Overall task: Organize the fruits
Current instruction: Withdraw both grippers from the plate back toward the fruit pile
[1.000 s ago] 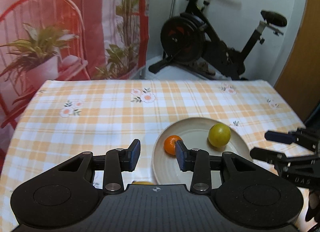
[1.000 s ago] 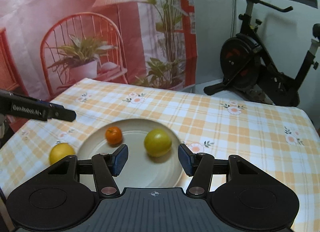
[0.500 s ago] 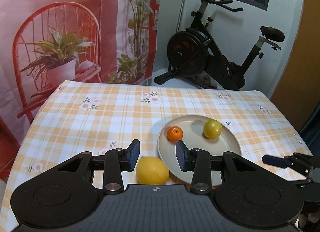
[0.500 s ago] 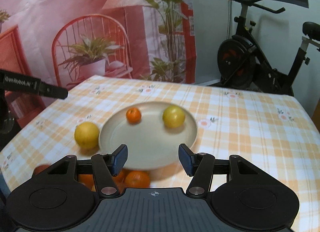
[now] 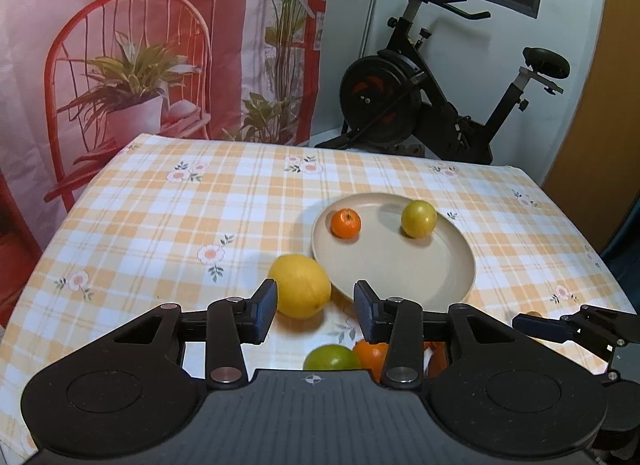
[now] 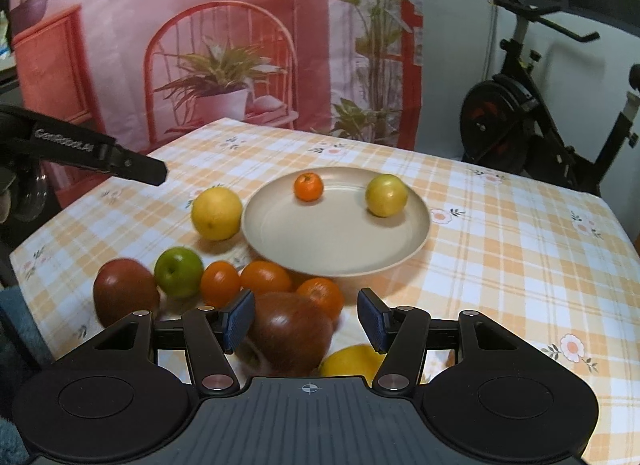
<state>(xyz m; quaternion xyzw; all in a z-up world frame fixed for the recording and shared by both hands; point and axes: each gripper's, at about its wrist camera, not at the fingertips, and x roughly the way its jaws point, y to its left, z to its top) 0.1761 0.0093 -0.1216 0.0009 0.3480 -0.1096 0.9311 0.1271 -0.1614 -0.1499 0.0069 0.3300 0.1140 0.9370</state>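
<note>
Plate (image 6: pixel 416 225) holding a small orange (image 6: pixel 308 186) and a yellow-green fruit (image 6: pixel 386 195).
A lemon (image 6: pixel 216 213) touches its rim, apparently; loose fruit crowds nearby; left gripper (image 5: pixel 315 309) and right gripper (image 6: pixel 305 319) both released.

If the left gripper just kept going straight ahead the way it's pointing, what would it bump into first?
Most likely the big yellow fruit. It lies on the tablecloth just ahead of the open left gripper, between its fingers but nearer the left one. The plate sits beyond, slightly right. Depth is hard to judge, so the gripper might pass above the fruit.
</note>
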